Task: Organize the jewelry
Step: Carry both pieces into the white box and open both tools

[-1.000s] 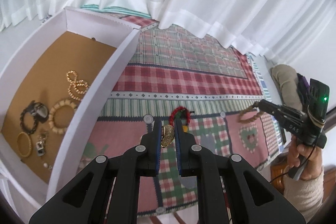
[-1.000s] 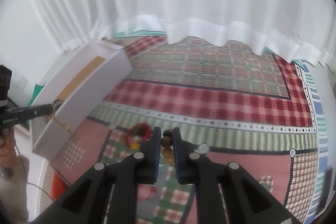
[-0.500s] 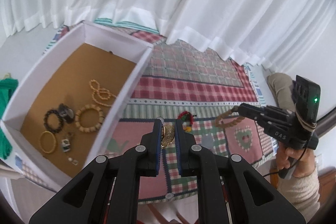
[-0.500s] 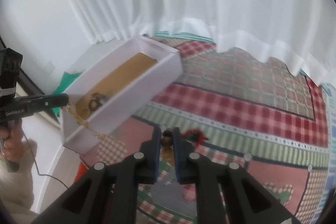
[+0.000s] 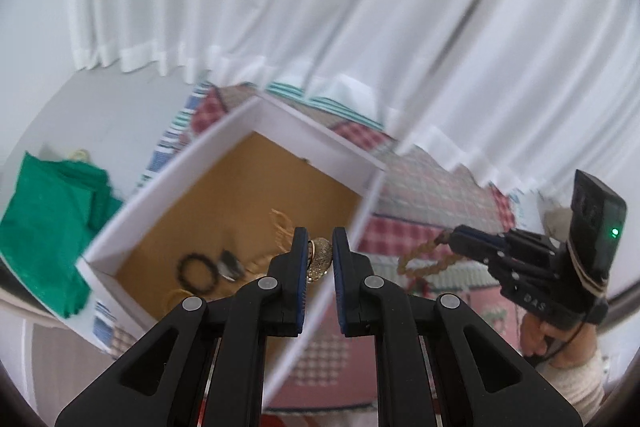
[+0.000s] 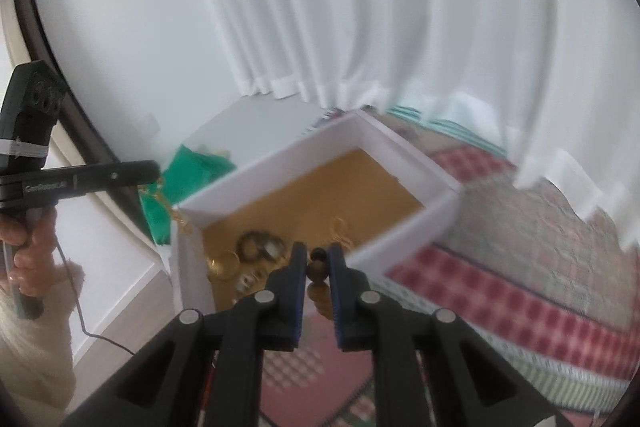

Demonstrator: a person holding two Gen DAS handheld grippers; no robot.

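My left gripper (image 5: 320,243) is shut on a gold textured pendant (image 5: 322,259), held above the near right part of the white box (image 5: 312,125). The box has a tan floor; a black bead bracelet (image 5: 196,267) and other blurred pieces lie in it. My right gripper (image 6: 318,259) is shut on a brown wooden bead bracelet (image 6: 316,271), just over the box's near wall (image 6: 404,227). In the left wrist view the bead bracelet (image 5: 424,255) hangs from the right gripper's tips. In the right wrist view a gold chain (image 6: 172,211) dangles from the left gripper (image 6: 154,173).
The box stands at the left end of a plaid tablecloth (image 6: 520,287). A green cloth (image 5: 48,227) lies beyond the box on the left. White curtains (image 5: 320,7) hang close behind the table. A gold bangle (image 6: 224,265) and a watch-like piece (image 6: 260,247) lie in the box.
Both grippers have risen and swung left from the tablecloth towards the white box, each still holding its piece. The box now sits right beyond both sets of fingertips.
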